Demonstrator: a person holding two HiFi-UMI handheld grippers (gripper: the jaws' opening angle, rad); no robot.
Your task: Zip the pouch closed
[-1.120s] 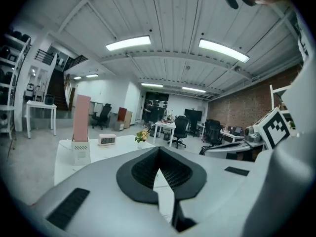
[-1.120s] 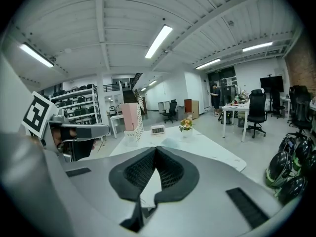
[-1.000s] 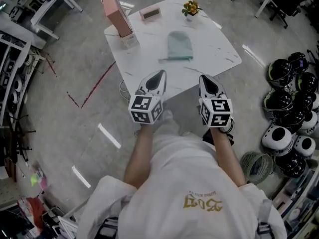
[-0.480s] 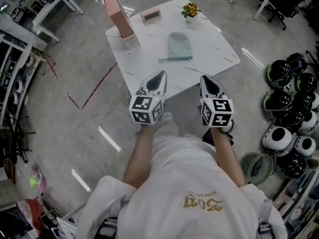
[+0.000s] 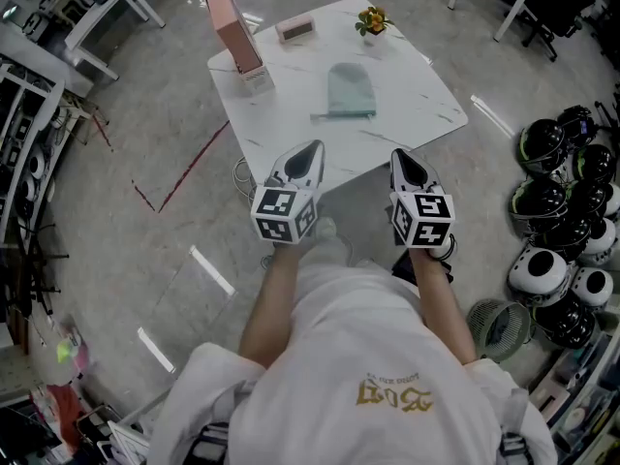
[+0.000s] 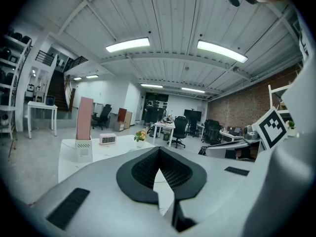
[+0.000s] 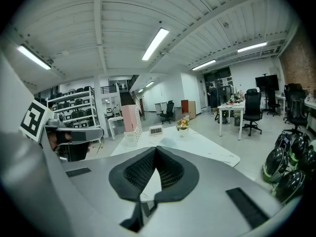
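A pale green pouch [image 5: 350, 90] lies flat in the middle of the white table [image 5: 417, 114], with its zip edge toward me. In the head view both grippers hover side by side short of the table's near edge, well back from the pouch. My left gripper [image 5: 312, 146] is shut with nothing in it, and its pads meet in the left gripper view [image 6: 159, 150]. My right gripper [image 5: 399, 154] is likewise shut and empty [image 7: 156, 149]. In the right gripper view the pouch [image 7: 166, 142] shows small, just beyond the jaw tips.
On the table's far side stand a tall pink box in a white holder [image 5: 234, 33], a small clock [image 5: 294, 29] and a little flower pot [image 5: 372, 19]. Several helmets [image 5: 567, 216] and a fan [image 5: 499, 324] lie on the floor at right. Shelving stands at left.
Both grippers keep their place and stay shut. Only the head view drifts a little, which shifts the table slightly in the frame.
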